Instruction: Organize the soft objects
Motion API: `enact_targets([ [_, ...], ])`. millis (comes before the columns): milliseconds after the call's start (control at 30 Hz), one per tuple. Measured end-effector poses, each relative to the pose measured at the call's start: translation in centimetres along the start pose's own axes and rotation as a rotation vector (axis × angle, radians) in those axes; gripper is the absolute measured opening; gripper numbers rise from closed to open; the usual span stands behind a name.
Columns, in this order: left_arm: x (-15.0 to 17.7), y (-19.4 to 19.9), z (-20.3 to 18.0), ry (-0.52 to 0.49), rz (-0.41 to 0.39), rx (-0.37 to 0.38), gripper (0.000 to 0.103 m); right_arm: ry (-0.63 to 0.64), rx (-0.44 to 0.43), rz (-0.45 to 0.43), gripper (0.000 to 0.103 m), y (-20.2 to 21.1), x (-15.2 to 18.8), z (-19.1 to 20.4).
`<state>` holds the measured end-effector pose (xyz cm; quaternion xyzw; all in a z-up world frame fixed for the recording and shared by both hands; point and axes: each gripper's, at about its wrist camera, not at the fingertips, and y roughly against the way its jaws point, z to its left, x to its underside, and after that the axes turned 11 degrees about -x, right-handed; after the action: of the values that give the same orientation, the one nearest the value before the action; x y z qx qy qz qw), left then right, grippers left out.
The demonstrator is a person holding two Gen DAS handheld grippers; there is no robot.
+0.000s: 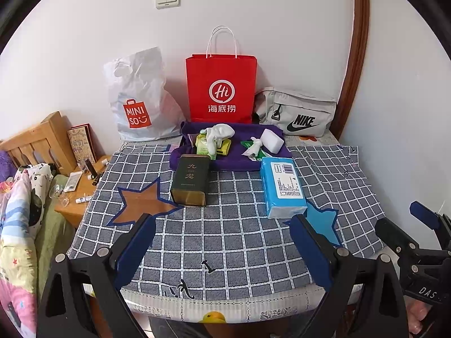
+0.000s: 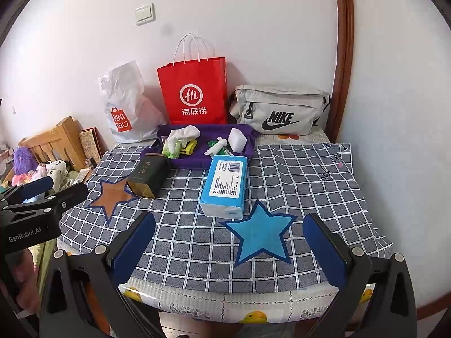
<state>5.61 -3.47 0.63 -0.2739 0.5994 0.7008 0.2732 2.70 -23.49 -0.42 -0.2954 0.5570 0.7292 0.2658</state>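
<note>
- Checked grey cloth tabletop [image 2: 282, 186]: blue soft tissue pack [image 2: 225, 186] lies beside purple fabric tray [image 2: 203, 138] w/ white sponge block [image 2: 238, 139].
- Your left tongs [image 1: 222, 250] & right tongs [image 2: 228, 250]: both apart, empty.
- Stage unclear.

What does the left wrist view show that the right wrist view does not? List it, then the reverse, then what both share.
Only the left wrist view: the bedside stand's top with a white tube and small bottles, and the open left tool close up.

Only the right wrist view: a purple plush toy, the whole blue star, and the open right tool close up.

Both: the red paper bag, white plastic bag, grey pouch, dark tin, blue tissue pack and purple cloth.
</note>
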Motion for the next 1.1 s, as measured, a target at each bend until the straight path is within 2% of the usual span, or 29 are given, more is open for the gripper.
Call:
enact_targets([
  [1100, 0.33, 0.06, 0.46, 0.006, 0.0, 0.003, 0.096, 0.006, -0.006, -0.01, 0.103, 0.56, 0.06, 0.58],
])
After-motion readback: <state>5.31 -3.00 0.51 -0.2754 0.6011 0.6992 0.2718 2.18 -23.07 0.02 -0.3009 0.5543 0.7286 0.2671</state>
